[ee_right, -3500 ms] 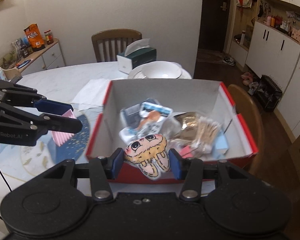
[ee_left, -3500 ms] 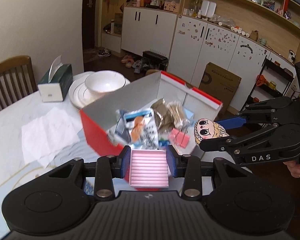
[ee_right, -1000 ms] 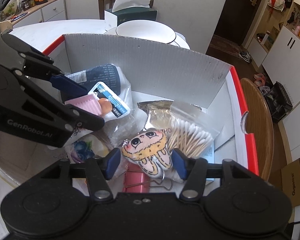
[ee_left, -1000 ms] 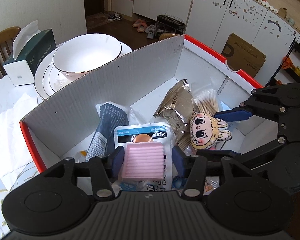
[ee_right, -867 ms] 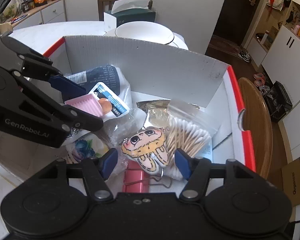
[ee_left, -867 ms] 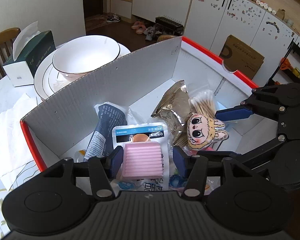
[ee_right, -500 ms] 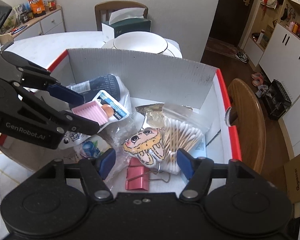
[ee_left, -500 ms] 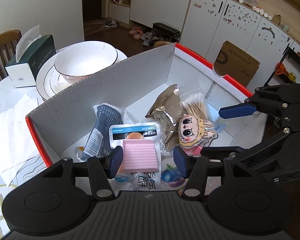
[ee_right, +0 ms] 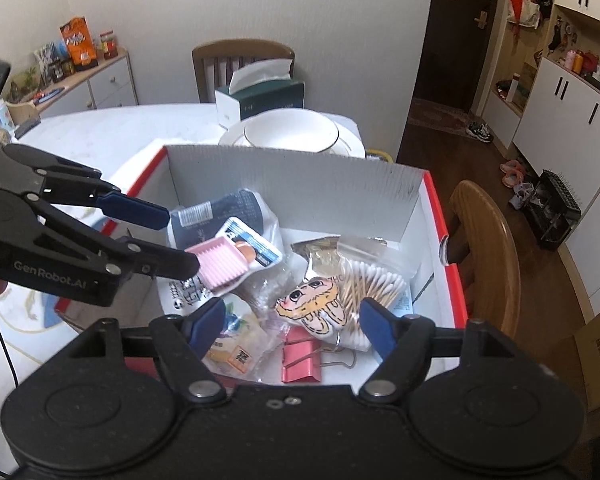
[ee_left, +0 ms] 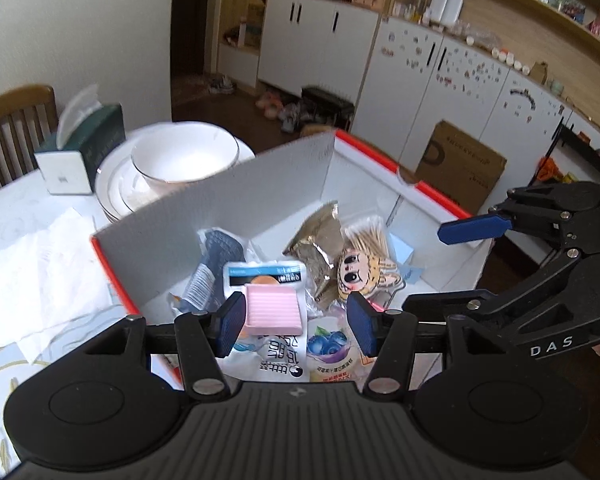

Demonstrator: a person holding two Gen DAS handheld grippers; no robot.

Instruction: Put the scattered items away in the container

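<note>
The red and white cardboard box (ee_left: 220, 208) (ee_right: 300, 184) holds several packets. A pink ribbed pad (ee_left: 274, 312) (ee_right: 220, 264) lies on a packet inside it, next to one pad of my left gripper (ee_left: 296, 328) (ee_right: 180, 240), which is open above the box. A cartoon bunny charm (ee_left: 360, 272) (ee_right: 312, 304) rests on a bag of cotton swabs (ee_right: 372, 284). My right gripper (ee_right: 292, 322) (ee_left: 426, 270) hovers over it with its jaws opening and nothing pressed between them. A pink binder clip (ee_right: 302, 360) lies near the box's front wall.
Behind the box stand a white bowl on stacked plates (ee_left: 184, 156) (ee_right: 290, 132) and a green tissue box (ee_left: 84, 152) (ee_right: 260, 96). Paper napkins (ee_left: 40, 264) lie on the table to the left. A wooden chair (ee_right: 484, 240) stands against the box's right side.
The right jaws spread and let go of the bunny charm, which now lies in the box. Both grippers have lifted and drawn back from the box. The pink pad stays on the packet.
</note>
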